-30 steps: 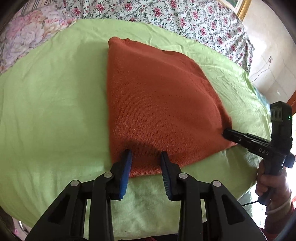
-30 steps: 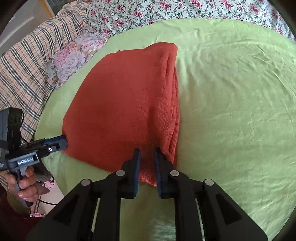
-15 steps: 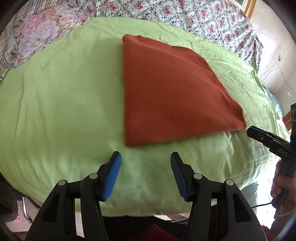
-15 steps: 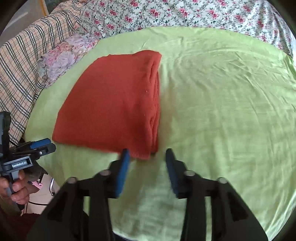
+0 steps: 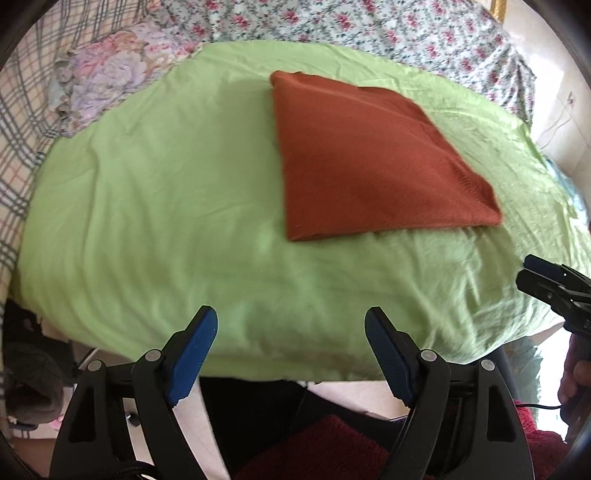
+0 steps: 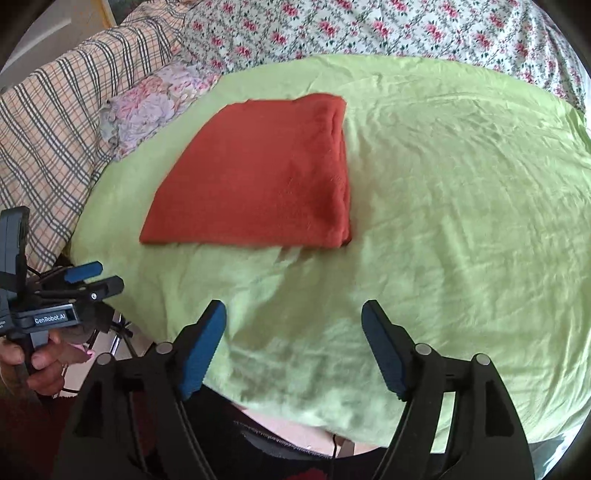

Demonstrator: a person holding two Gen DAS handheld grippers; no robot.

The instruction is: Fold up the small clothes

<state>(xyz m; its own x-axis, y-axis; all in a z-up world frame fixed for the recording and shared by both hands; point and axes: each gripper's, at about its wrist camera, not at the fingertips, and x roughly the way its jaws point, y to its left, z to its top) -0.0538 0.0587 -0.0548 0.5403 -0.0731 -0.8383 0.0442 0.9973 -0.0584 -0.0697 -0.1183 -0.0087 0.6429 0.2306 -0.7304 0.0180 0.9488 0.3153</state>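
Observation:
A folded rust-orange knit garment [image 5: 365, 158] [image 6: 266, 177] lies flat on the light green sheet [image 5: 166, 206] [image 6: 461, 206]. My left gripper [image 5: 291, 325] hangs over the sheet's near edge, well back from the garment, its jaws opening wide with nothing between them. My right gripper [image 6: 293, 319] is likewise back over the near edge, jaws opening, nothing between its blue pads. Each view shows the other gripper at its side edge: the right gripper [image 5: 546, 284] at the right of the left wrist view, the left gripper [image 6: 92, 280] at the left of the right wrist view.
A floral bedspread [image 6: 369, 29] lies beyond the green sheet, with a floral pillow [image 5: 110, 81] and a plaid blanket [image 6: 55, 122] to the left. The sheet's front edge drops to the floor just under both grippers. A hand [image 6: 33, 362] holds the left gripper's handle.
Both grippers let go of the garment's near edge, opened wide and pulled back toward the sheet's front edge. The garment now lies flat and farther off in both views.

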